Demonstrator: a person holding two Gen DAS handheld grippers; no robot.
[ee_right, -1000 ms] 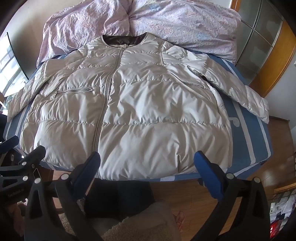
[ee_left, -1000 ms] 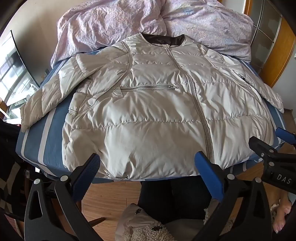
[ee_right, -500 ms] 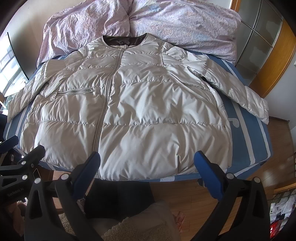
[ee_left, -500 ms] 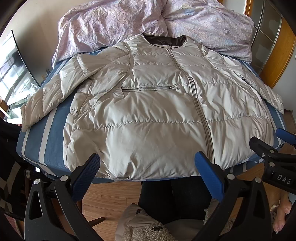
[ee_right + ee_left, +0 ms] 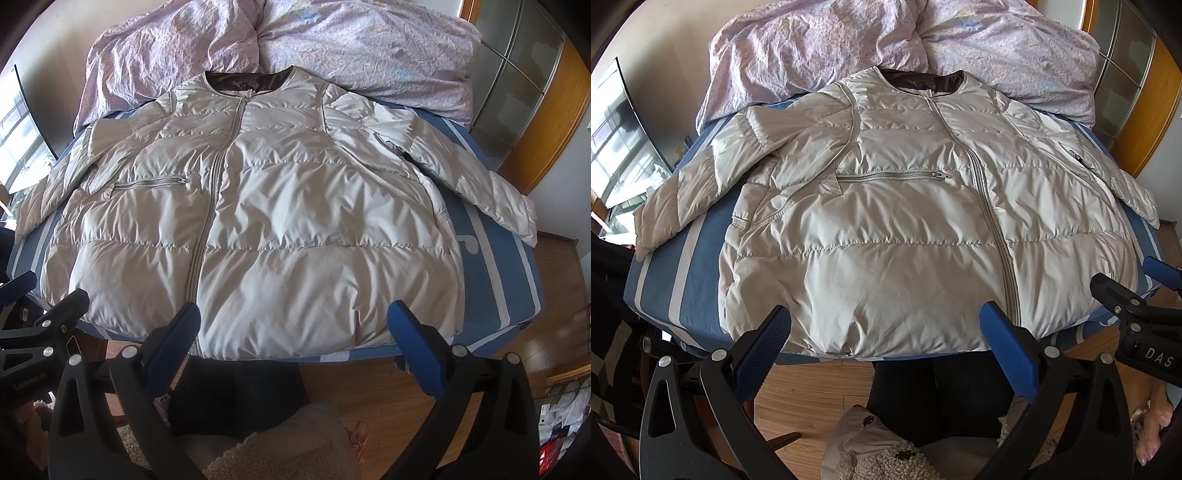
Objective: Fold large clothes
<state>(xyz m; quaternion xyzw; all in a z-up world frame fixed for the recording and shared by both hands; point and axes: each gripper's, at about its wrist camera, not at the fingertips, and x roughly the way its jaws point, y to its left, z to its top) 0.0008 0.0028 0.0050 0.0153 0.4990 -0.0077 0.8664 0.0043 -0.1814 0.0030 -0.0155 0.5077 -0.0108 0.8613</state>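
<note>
One jacket (image 5: 886, 229) lies flat; two grippers gape.

My two wrist cams sit side by side at the bed's (image 5: 683, 280) foot, facing its head; both share the whole jacket (image 5: 905, 229), left cam offset leftward.

1. Jacket (image 5: 886, 229): back side is pressed to the bed (image 5: 661, 291), unseen; dark lining shows only at the collar, 12 o'clock.
2. Quilt (image 5: 332, 48): cut off by the frame top in both views.
3. Left gripper (image 5: 884, 345): body runs out at 6 o'clock; the hand holding it is not visible.
4. Right gripper (image 5: 293, 345): likewise cropped at 6 o'clock.
5. Person's legs (image 5: 923, 398): partly hidden behind the fingers.
6. Clutter (image 5: 561, 424) at 4 o'clock in the right wrist view: too small to identify.
</note>
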